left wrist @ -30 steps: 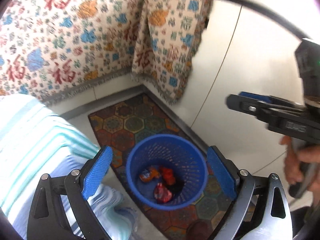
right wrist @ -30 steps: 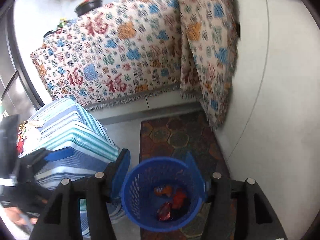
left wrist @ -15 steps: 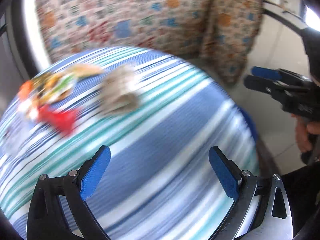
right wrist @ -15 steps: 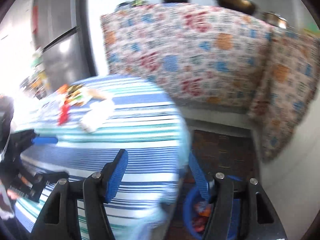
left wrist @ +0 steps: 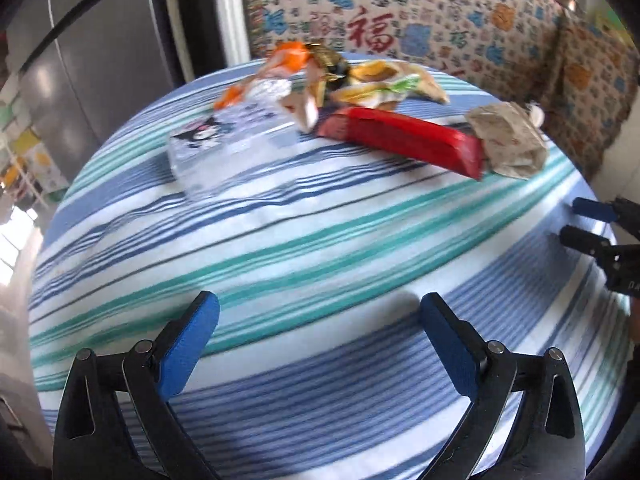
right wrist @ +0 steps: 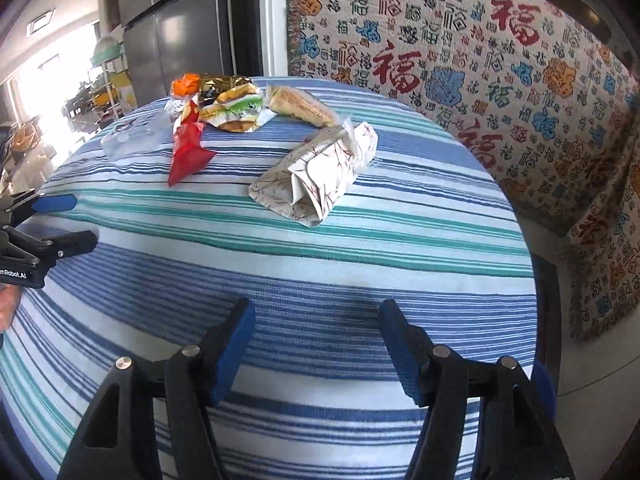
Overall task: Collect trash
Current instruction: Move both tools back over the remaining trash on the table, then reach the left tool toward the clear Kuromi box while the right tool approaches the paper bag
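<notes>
Trash lies on the far half of a round table with a striped cloth [left wrist: 320,240]. A red wrapper [left wrist: 404,140] lies beside a crumpled white paper wrap [left wrist: 508,144], a clear tissue pack [left wrist: 224,148], an orange wrapper [left wrist: 292,60] and burger-print packets [left wrist: 384,84]. In the right wrist view the paper wrap [right wrist: 320,172] lies nearest, with the red wrapper [right wrist: 188,152] and packets [right wrist: 236,108] beyond. My left gripper [left wrist: 320,336] is open and empty over the near table edge. My right gripper [right wrist: 316,344] is open and empty, also at the near edge.
A patterned blanket [right wrist: 480,60] covers the counter behind the table. A steel fridge [right wrist: 180,40] stands at the back left. The blue bin's rim [right wrist: 546,384] shows below the table's right edge. The right gripper also shows in the left wrist view [left wrist: 592,224].
Both grippers have swung up from over the blue bin on the floor to the table top. The trash pile has come into view. Both stayed open and empty.
</notes>
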`<state>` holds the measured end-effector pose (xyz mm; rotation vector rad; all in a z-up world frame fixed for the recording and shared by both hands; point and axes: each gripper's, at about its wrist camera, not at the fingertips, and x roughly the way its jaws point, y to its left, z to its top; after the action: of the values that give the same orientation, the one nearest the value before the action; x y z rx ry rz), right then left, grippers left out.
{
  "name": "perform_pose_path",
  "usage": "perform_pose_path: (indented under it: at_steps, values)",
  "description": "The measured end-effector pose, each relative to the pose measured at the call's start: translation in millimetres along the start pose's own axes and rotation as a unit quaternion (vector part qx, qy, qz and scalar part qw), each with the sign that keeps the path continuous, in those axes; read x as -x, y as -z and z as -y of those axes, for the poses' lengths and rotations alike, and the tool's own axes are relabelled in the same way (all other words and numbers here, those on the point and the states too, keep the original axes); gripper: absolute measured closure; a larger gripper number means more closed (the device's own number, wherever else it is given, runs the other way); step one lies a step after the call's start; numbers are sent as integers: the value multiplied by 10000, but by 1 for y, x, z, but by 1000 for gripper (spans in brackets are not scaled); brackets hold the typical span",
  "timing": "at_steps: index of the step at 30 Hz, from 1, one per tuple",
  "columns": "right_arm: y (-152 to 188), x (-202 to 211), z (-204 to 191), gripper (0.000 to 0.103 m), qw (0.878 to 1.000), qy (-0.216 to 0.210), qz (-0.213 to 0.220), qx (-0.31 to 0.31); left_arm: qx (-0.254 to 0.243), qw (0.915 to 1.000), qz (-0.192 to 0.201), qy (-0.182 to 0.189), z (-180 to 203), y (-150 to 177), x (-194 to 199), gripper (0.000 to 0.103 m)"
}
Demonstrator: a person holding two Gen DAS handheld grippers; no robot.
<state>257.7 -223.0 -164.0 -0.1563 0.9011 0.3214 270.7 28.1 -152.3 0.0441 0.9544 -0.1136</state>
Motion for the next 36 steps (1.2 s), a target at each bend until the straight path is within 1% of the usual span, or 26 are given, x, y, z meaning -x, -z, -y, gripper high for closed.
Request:
perform_pose_path:
  at_steps: [3,5,7,9,13,15,16,17,19,23,26,27,28,29,30,32,33,34,35,36]
  values:
    - [-5,-6,0,29,9999,24,-6,-155,-21,10000,-20,35,-10,-5,-6,0]
    - [-10,-10,-3,27,9998,56,-30,-205,-165,9998,-14,124,-17,-11,-11,0]
    - [-14,-14,-6,23,9996,85,-85,-275,-464,9984,-32,321,-24,-17,-15,0]
    - [-19,-18,-8,20,9992,118,-106,-356,-794,9952,-16,566,-40,-27,-20,0]
    - [-30,-26,-16,18,9991,152,-145,-361,-997,9920,-11,772,-75,-39,-26,0]
    - [-32,-29,-17,16,9992,155,-133,-342,-1141,9900,2,830,-86,-44,-29,0]
    - [-33,-29,-18,15,9992,153,-138,-333,-1136,9894,-24,903,-91,-47,-31,0]
    - [-33,-29,-18,15,9992,151,-139,-329,-1139,9894,-27,896,-94,-51,-34,0]
    - [-33,-29,-18,15,9993,143,-137,-326,-1216,9879,-35,958,-98,-58,-39,0]
    - [-33,-29,-18,15,9993,138,-142,-322,-1437,9832,-44,1122,-90,-81,-56,0]
    - [-35,-29,-18,15,9991,130,-140,-371,-1437,9831,-45,1132,-86,-98,-67,0]
    - [-36,-28,-17,15,9987,22,-92,-496,-1415,9836,-39,1122,-85,-100,-69,0]
    - [-38,-24,-13,15,9969,-253,24,-742,-1408,9839,-30,1101,-83,-103,-71,0]
    - [-41,-21,-10,15,9942,-432,147,-971,-1423,9838,-23,1089,-81,-103,-72,0]
    - [-44,-18,-10,15,9930,-461,259,-1052,-1455,9835,-7,1079,-78,-103,-71,0]
    - [-50,-15,-11,15,9935,-291,419,-1014,-1516,9828,33,1050,-76,-102,-70,2]
    - [-53,-18,-11,17,9938,-175,416,-1013,-1529,9825,61,1060,-75,-101,-68,4]
    - [-54,-21,-9,22,9935,-156,363,-1066,-1508,9821,81,1127,-74,-99,-66,12]
    - [-53,-27,-5,31,9926,-160,260,-1176,-1465,9820,107,1185,-74,-98,-64,19]
    - [-53,-34,0,49,9913,-205,123,-1297,-1442,9828,151,1148,-71,-96,-61,20]
